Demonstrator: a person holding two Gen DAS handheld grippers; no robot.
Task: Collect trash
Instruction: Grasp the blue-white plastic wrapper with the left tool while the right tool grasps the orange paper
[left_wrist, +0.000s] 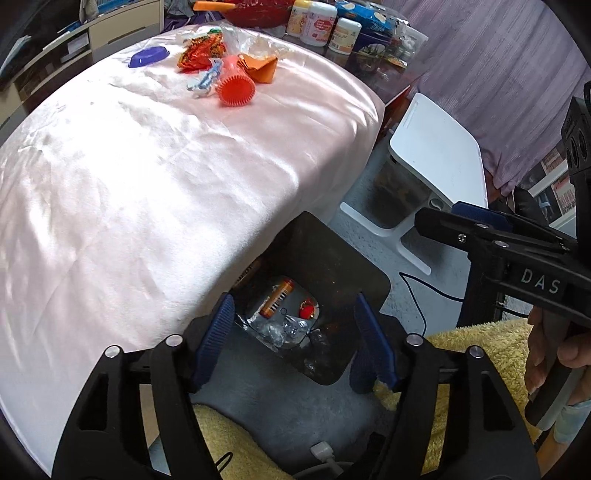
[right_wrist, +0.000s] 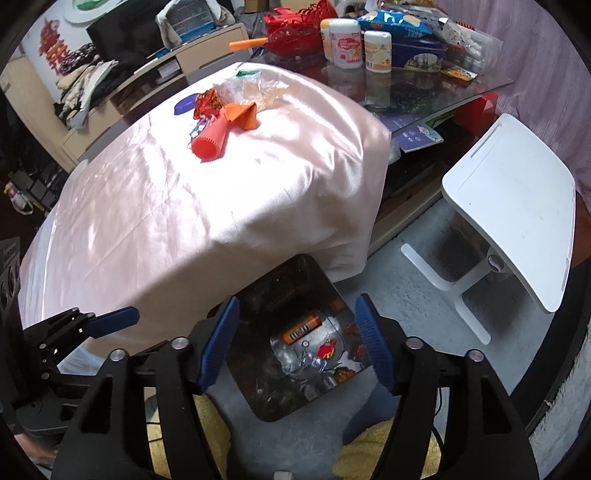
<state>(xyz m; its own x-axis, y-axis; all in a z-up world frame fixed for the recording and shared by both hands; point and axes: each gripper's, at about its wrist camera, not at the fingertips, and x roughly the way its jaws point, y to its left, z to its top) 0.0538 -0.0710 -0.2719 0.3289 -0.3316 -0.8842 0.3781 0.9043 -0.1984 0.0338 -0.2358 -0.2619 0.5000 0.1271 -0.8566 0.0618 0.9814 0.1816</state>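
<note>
A dark trash bin (left_wrist: 332, 258) (right_wrist: 291, 280) stands on the floor by the cloth-covered table, with wrappers and foil inside. My left gripper (left_wrist: 295, 332) is open and empty above the bin. My right gripper (right_wrist: 295, 343) is open and empty above the bin too; it also shows in the left wrist view (left_wrist: 461, 221). On the pink cloth (left_wrist: 147, 166) (right_wrist: 221, 192) lie a red ribbed cup (left_wrist: 236, 86) (right_wrist: 210, 142), an orange paper (left_wrist: 260, 66) (right_wrist: 242, 114), a red-orange wrapper (left_wrist: 199, 51) (right_wrist: 207, 101), clear plastic (left_wrist: 243, 37) (right_wrist: 251, 86) and a blue lid (left_wrist: 147, 57) (right_wrist: 184, 105).
A white folding stand (left_wrist: 439, 151) (right_wrist: 517, 199) stands right of the bin. Jars and snack bags (left_wrist: 332, 22) (right_wrist: 354, 40) crowd a glass table behind. Yellow fluffy fabric (left_wrist: 480, 339) (right_wrist: 373, 450) lies near me. A black cable (left_wrist: 421, 291) runs on the floor.
</note>
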